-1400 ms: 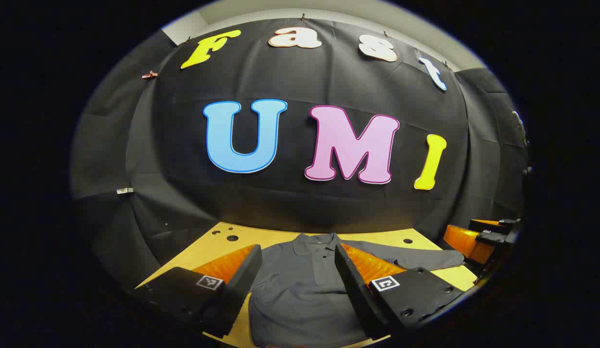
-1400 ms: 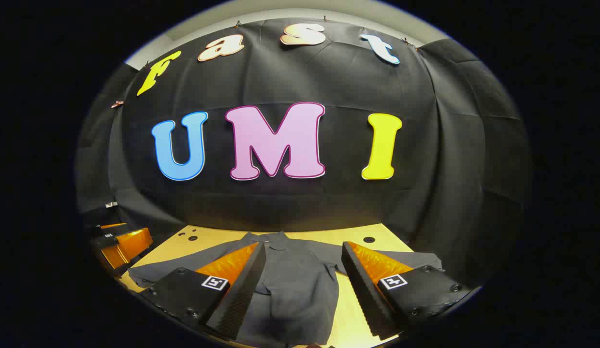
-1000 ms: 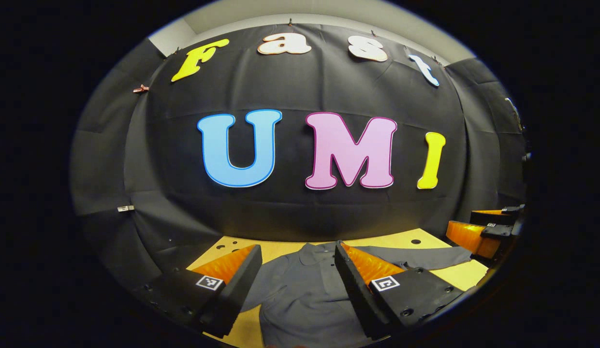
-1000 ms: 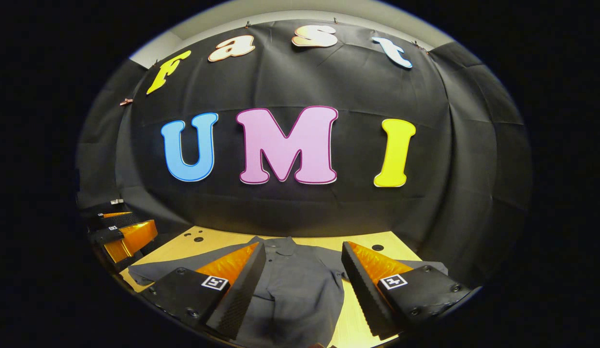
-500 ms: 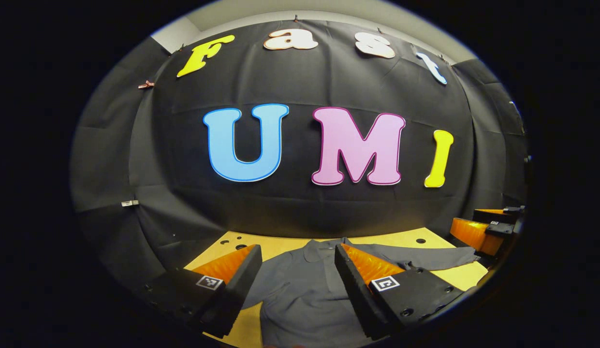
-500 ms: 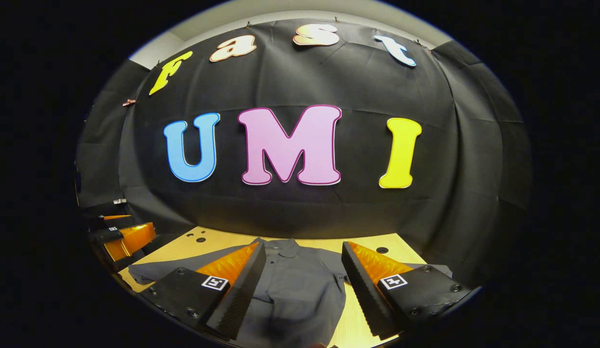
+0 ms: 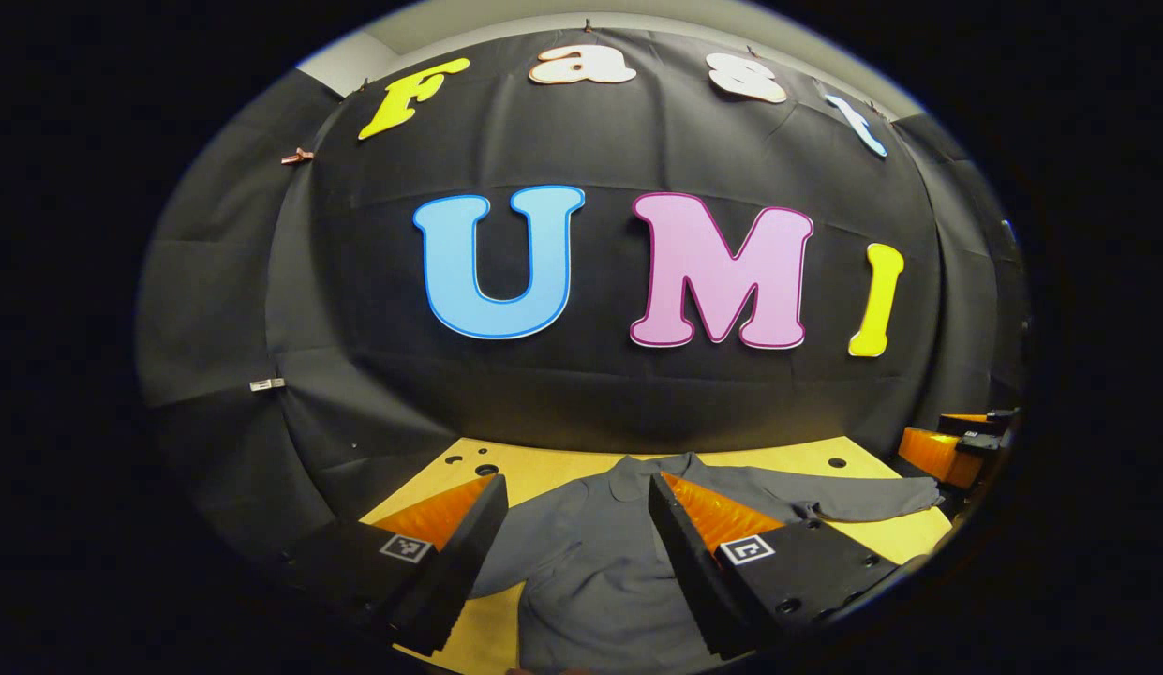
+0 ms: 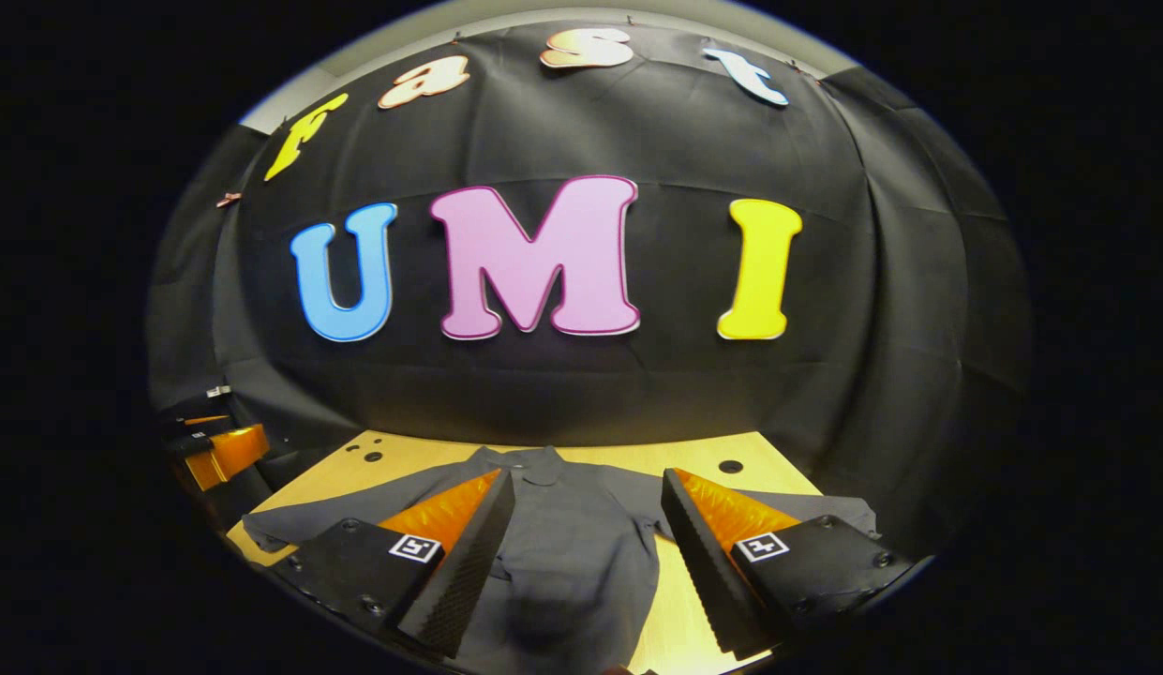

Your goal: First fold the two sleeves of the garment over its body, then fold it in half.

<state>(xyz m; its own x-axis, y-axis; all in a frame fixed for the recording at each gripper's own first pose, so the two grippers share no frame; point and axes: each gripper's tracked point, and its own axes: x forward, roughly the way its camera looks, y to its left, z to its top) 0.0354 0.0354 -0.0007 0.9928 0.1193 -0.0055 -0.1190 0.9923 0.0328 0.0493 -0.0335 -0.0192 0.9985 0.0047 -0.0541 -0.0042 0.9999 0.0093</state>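
A grey collared long-sleeved shirt (image 7: 590, 562) lies flat on the yellow wooden table (image 7: 534, 464), collar toward the far wall, both sleeves spread out sideways. My left gripper (image 7: 576, 492) hovers open above the shirt's left half, nothing between its fingers. In the right gripper view the same shirt (image 8: 572, 544) lies below my right gripper (image 8: 588, 487), which is open and empty over the shirt's right half. One sleeve (image 7: 862, 502) reaches toward the right gripper (image 7: 956, 441) at the far right of the left gripper view. The other sleeve (image 8: 300, 520) stretches toward the left gripper (image 8: 216, 445) at the left edge.
The tabletop (image 8: 693, 459) has a few small round holes (image 8: 730, 466) near its back edge. The black cloth wall stands right behind the table. A small clip (image 7: 266, 384) hangs on the cloth at the left.
Both grippers have drifted slightly; the left one moved a little leftward, so the shirt sits further right in its view. Jaws stayed open. The shirt has not moved.
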